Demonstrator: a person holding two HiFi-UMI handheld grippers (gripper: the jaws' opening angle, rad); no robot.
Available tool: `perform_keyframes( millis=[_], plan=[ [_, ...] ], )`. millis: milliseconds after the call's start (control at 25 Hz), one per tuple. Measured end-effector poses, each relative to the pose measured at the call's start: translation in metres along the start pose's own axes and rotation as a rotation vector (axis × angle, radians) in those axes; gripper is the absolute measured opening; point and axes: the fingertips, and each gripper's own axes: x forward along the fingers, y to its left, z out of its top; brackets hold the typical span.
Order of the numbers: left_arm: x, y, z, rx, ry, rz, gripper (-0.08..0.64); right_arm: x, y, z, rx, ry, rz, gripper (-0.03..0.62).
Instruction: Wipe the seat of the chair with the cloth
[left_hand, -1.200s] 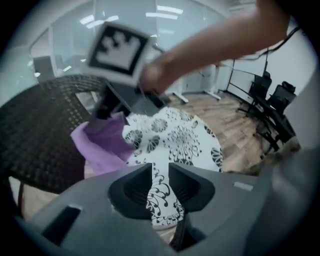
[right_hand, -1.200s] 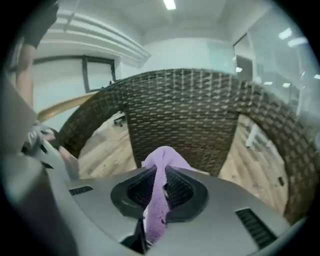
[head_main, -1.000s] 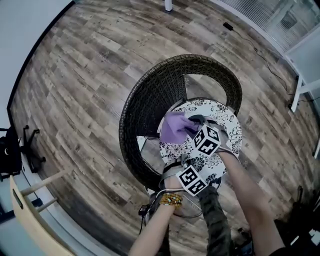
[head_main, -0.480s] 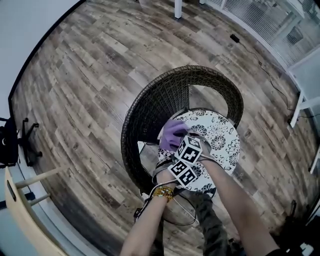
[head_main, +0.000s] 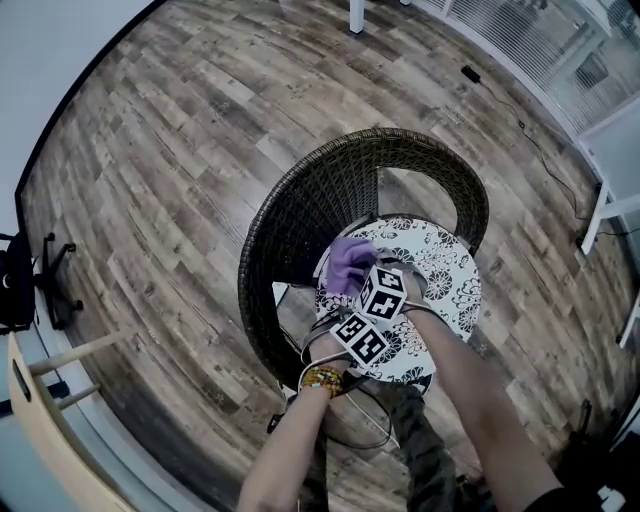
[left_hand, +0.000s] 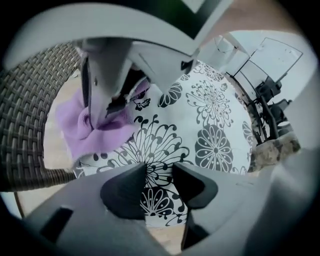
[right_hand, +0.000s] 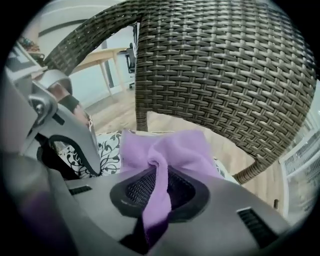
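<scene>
The purple cloth (head_main: 349, 262) lies bunched at the left rear of the floral seat cushion (head_main: 447, 268), close to the wicker backrest (head_main: 300, 205). My right gripper (right_hand: 159, 176) is closing, and its pads pinch a fold of the cloth (right_hand: 172, 147); its marker cube (head_main: 385, 293) sits just behind the cloth. My left gripper (left_hand: 159, 173) hovers low over the cushion (left_hand: 215, 115) near the front left, its jaws closing but still apart with nothing between them. In the left gripper view the cloth (left_hand: 82, 127) hangs from the right gripper (left_hand: 107, 75).
The wicker backrest (right_hand: 225, 65) curves round the seat's left and rear. Wood-plank floor (head_main: 170, 150) surrounds the chair. White table legs (head_main: 597, 195) stand at the right, a wooden chair (head_main: 40, 395) at the bottom left, a black wheeled base (head_main: 55, 285) at the far left.
The right gripper and cloth have shifted left across the cushion towards the backrest. The left gripper has come forward from the seat's front edge and now sits right beside the right one.
</scene>
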Motion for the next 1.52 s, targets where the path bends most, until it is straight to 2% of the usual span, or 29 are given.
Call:
perform_keyframes(
  millis=[160,480,560,600,680,720,800,880,1000,1080,1160,1240,1360,1520],
  plan=[
    [0.001,0.000,-0.001,-0.020,0.000,-0.015,0.172,-0.012,-0.039,-0.024,0.021,0.026,-0.105,0.049],
    [0.001,0.002,-0.002,-0.039,0.000,-0.036,0.172,-0.061,-0.133,-0.090,0.188,0.120,-0.345,0.048],
    [0.001,0.001,-0.002,-0.039,0.000,-0.036,0.172,-0.078,-0.148,-0.096,0.281,0.076,-0.406,0.048],
    [0.002,0.001,-0.001,-0.037,0.000,-0.036,0.172,-0.087,-0.152,-0.094,0.333,0.021,-0.420,0.048],
    [0.001,0.001,-0.001,-0.014,0.006,-0.032,0.173,-0.102,-0.146,-0.074,0.392,-0.130,-0.387,0.048],
    [-0.001,0.002,-0.001,0.020,0.012,-0.019,0.173,-0.107,-0.135,-0.058,0.379,-0.203,-0.339,0.049],
    [-0.012,0.000,0.005,0.127,0.010,0.036,0.181,-0.113,-0.101,-0.025,0.301,-0.311,-0.222,0.048],
    [-0.027,-0.012,0.020,0.222,-0.036,0.079,0.144,-0.118,-0.061,0.006,0.240,-0.398,-0.075,0.049],
    [-0.041,-0.053,0.040,0.282,-0.117,0.048,0.149,-0.114,0.000,0.037,0.171,-0.462,0.175,0.049],
    [-0.035,-0.075,0.045,0.326,-0.117,0.033,0.158,-0.098,0.032,0.042,0.093,-0.416,0.273,0.051],
    [-0.020,-0.081,0.041,0.351,-0.070,0.029,0.161,-0.076,0.044,0.040,0.025,-0.346,0.275,0.052],
    [-0.009,-0.076,0.034,0.314,-0.026,0.005,0.161,-0.054,0.042,0.035,-0.010,-0.285,0.227,0.057],
    [-0.014,-0.059,0.023,0.230,-0.009,-0.046,0.187,-0.026,0.039,0.023,-0.057,-0.198,0.179,0.094],
    [-0.007,-0.029,0.000,0.210,0.051,-0.037,0.207,-0.007,0.041,0.011,-0.071,-0.138,0.178,0.095]
  ],
)
